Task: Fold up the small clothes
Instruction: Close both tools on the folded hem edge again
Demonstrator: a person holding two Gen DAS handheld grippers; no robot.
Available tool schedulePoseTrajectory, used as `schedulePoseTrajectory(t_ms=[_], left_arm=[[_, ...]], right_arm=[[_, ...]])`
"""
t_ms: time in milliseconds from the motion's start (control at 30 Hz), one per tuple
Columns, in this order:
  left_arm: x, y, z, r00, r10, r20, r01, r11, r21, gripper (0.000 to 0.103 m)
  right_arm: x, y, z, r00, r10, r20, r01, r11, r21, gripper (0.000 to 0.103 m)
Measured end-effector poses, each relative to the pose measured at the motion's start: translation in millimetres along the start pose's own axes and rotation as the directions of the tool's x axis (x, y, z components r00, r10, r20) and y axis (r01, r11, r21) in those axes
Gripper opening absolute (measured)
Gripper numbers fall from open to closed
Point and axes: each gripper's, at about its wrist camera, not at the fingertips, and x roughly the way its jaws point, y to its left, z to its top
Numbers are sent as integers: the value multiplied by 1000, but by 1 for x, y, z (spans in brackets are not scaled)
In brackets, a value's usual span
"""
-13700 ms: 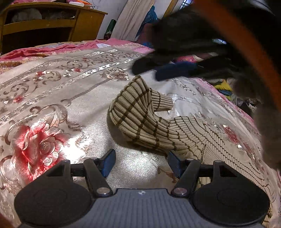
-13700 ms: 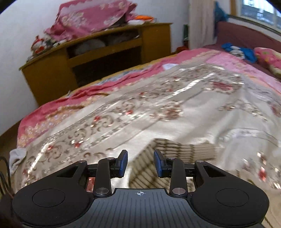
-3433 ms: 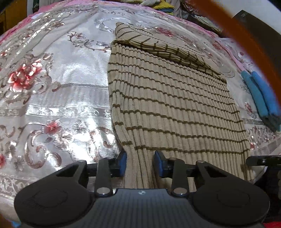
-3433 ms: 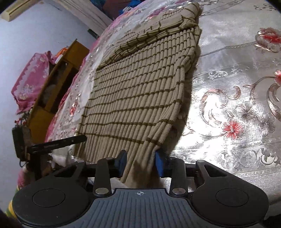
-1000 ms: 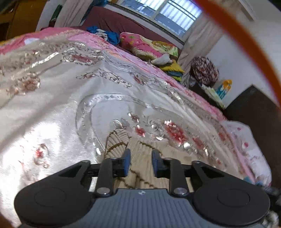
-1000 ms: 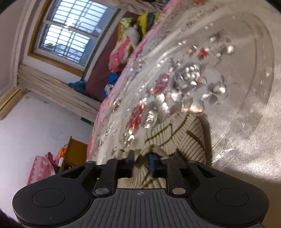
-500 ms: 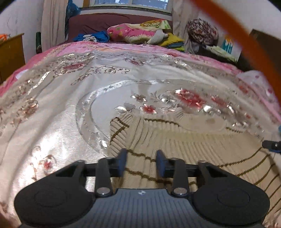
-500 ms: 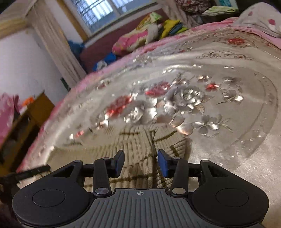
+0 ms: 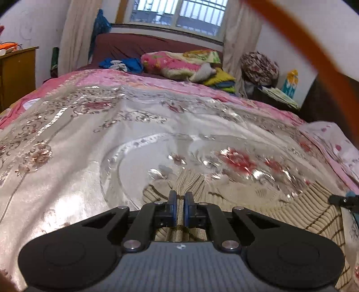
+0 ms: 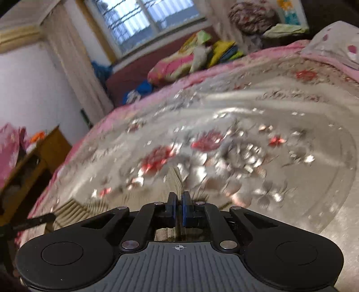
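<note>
Across the room spreads a bed under a shiny floral bedspread [image 9: 67, 143], window [image 9: 179, 13] far behind. Near, the striped knit garment [image 9: 291, 209] lies (right-wrist view blurred); left gripper [image 9: 178, 202] and right gripper [image 10: 176, 200] each pinch its bunched edge.

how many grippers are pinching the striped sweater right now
2. The left gripper is shut on the striped sweater at its left far edge; the right gripper is shut on its right far edge.

black gripper [image 9: 179, 210] – blue pads [image 9: 172, 209], silver screws, ribbed grey housing
</note>
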Motion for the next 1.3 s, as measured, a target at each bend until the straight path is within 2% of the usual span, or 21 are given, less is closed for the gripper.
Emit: schedulePoseTrajectory(t_ms=[133, 233, 300, 400, 467, 567, 700, 833, 900, 1000, 1033, 1100, 1200, 1300], left_arm=[[17, 5, -5, 999, 35, -17, -35, 999, -20, 13], [29, 12, -14, 996, 78, -41, -79, 996, -32, 13], [32, 15, -18, 994, 90, -55, -92, 995, -33, 13], [29, 16, -19, 994, 95, -54, -97, 995, -37, 15], [26, 17, -16, 994, 99, -51, -102, 993, -60, 17], [15, 18, -11, 994, 109, -21, -110, 990, -83, 20], [-14, 12, -8, 991, 125, 43, -123, 991, -58, 22], [-51, -9, -26, 994, 73, 87, -74, 997, 6, 24], [-61, -20, -44, 998, 19, 62, -22, 999, 37, 26], [-58, -27, -68, 1000, 4, 7, -4, 998, 67, 26], [-55, -26, -75, 1000, 17, -16, -16, 997, 70, 26], [-45, -17, -83, 997, 49, -59, -46, 998, 52, 26], [-44, -2, -86, 996, 50, -69, -49, 999, 12, 26], [-53, 5, -81, 996, 60, -62, -62, 997, -38, 25]], right_arm=[[16, -10, -9, 996, -90, -7, 90, 996, 18, 4], [25, -24, -19, 992, -120, -41, 122, 991, 60, 4], [29, -26, -25, 988, -142, -61, 145, 989, 37, 4], [27, -26, -24, 989, -130, -70, 132, 991, 29, 5], [27, -25, -21, 989, -131, -73, 134, 990, 38, 12], [21, -20, -17, 991, -125, -51, 128, 991, 47, 13], [-6, -9, -17, 995, -96, -9, 96, 995, 16, 13], [-32, 9, -28, 999, -30, -18, 29, 999, -46, 13], [-37, 16, -38, 999, 14, -49, -17, 998, -58, 13], [-35, 23, -55, 994, 20, -104, -29, 996, -88, 13], [-33, 23, -59, 993, -3, -115, -10, 995, -104, 13], [-25, 18, -64, 988, -85, -132, 67, 989, -133, 3], [-20, 2, -60, 984, -82, -156, 75, 996, -56, 0], [-24, 1, -58, 983, -105, -147, 97, 993, -63, 0]])
